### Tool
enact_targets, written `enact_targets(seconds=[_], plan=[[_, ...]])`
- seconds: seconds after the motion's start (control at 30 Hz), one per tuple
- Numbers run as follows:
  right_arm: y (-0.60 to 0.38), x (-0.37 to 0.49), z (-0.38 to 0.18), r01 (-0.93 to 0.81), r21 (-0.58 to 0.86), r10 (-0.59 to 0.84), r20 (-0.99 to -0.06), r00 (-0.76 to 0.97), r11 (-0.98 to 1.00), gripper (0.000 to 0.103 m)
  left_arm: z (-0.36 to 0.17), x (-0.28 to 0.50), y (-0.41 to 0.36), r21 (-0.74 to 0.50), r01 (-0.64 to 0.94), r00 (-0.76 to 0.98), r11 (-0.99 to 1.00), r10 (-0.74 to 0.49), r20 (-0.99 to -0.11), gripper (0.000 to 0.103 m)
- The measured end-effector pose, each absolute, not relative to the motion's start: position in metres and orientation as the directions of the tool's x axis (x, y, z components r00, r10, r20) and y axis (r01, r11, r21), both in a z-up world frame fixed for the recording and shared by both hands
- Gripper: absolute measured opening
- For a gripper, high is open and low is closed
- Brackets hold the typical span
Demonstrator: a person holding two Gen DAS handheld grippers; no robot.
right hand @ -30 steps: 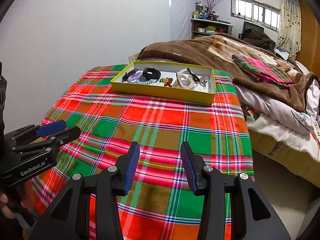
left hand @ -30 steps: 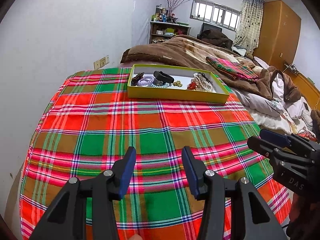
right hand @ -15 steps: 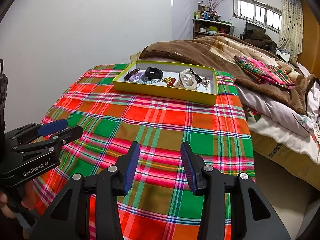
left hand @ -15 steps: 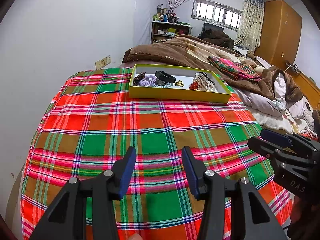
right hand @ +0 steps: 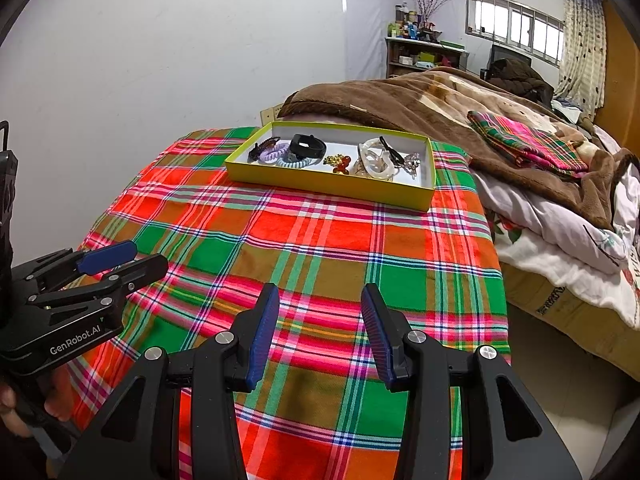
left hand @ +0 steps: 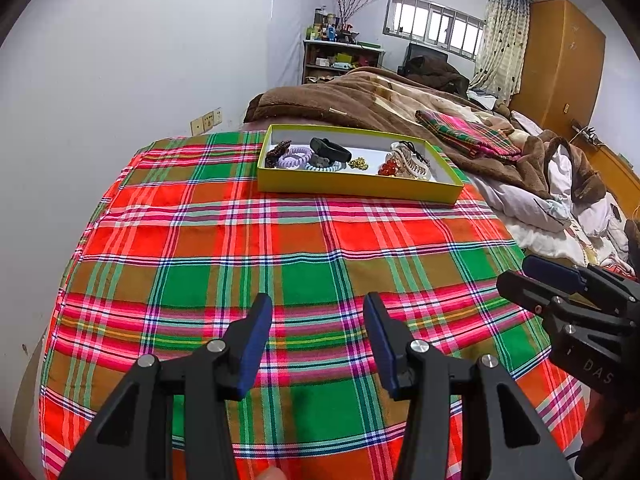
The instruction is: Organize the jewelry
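Not much has changed over the last second: both views drift a touch, so the yellow-green tray (left hand: pixel 352 190) sits slightly lower in frame, and nothing in it has moved. Your left gripper (left hand: pixel 318 314) and right gripper (right hand: pixel 320 304) both hang spread wide and empty over the plaid cloth (left hand: pixel 304 248), well short of the tray.

So all the jewelry already sits in the tray at the cloth's far end. That fits sorting about to happen or a finished job.

Inside it's loosely clumped: lilac coil hair tie (right hand: pixel 274 153), black band (right hand: pixel 308 146), red beads (left hand: pixel 387 168), pale claw clip (right hand: pixel 376 162).
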State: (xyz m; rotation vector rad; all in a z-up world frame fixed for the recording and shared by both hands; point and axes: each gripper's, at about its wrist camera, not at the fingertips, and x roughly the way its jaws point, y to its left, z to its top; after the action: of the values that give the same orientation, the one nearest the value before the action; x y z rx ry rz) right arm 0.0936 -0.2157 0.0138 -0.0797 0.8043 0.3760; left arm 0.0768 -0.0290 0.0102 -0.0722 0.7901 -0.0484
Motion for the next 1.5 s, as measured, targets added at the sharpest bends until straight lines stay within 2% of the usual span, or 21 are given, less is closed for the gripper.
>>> enact_targets(seconds=[1.0, 1.1, 1.5], plan=[[-0.2141, 0.0936, 0.0107, -0.361, 0.071, 0.298, -0.721, 0.625, 0.93, 0.044, 0.0066, 0.0769, -0.0292, -0.059, -0.002, 0.7, 0.998, -0.041, -0.713, 0.049], [-0.214, 0.0943, 0.0093, -0.36, 0.071, 0.296, -0.723, 0.624, 0.93, 0.044, 0.0066, 0.0763, -0.0326, -0.015, -0.013, 0.704, 1.0, -0.002, -0.711, 0.049], [-0.2137, 0.0946, 0.0079, -0.36, 0.069, 0.295, -0.727, 0.62, 0.93, 0.044, 0.0022, 0.0803, -0.0333, -0.048, 0.007, 0.69, 0.999, -0.039, -0.723, 0.049]])
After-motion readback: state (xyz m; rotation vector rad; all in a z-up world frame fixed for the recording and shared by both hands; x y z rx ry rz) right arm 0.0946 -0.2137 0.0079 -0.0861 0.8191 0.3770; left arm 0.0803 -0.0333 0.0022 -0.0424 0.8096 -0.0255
